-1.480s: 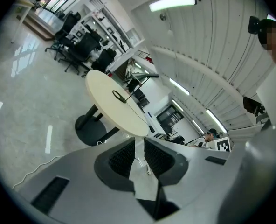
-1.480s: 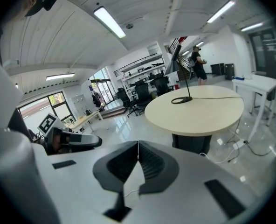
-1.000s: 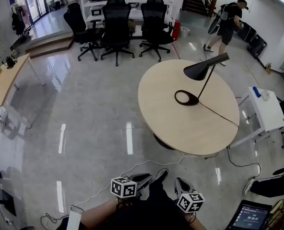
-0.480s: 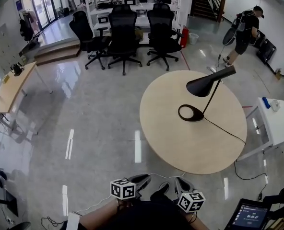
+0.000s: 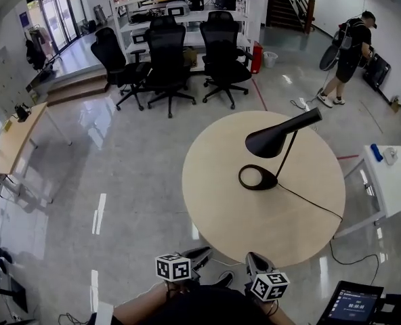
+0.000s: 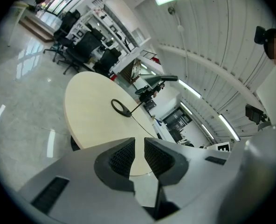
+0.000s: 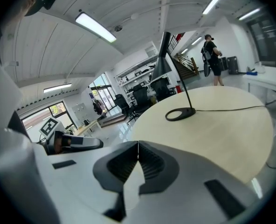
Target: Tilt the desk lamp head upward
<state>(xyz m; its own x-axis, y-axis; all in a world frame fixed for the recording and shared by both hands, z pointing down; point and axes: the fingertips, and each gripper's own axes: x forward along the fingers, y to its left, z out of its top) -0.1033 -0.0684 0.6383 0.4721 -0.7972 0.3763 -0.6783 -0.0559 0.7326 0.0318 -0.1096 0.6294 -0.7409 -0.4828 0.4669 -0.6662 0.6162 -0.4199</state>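
A black desk lamp stands on the round beige table (image 5: 221, 208). Its ring base (image 5: 257, 177) lies flat, and its cone head (image 5: 273, 141) points down to the left from a slanted stem. Both grippers are at the bottom of the head view, short of the table's near edge and far from the lamp. My left gripper (image 5: 203, 252) is shut and holds nothing; from it the lamp base (image 6: 121, 107) and head (image 6: 159, 80) look distant. My right gripper (image 5: 253, 260) is shut and empty too, its jaws touching (image 7: 138, 160), with the lamp base (image 7: 180, 113) ahead on the table.
The lamp's black cord (image 5: 310, 202) runs off the table's right edge. A white side table (image 5: 390, 175) stands to the right. Several black office chairs (image 5: 166, 53) are beyond the table. A person (image 5: 349, 49) walks at the back right. A wooden desk (image 5: 11, 141) is at left.
The table and lamp have drawn closer and lower in the head view as I moved toward them. Both grippers stay shut at the bottom of the view.
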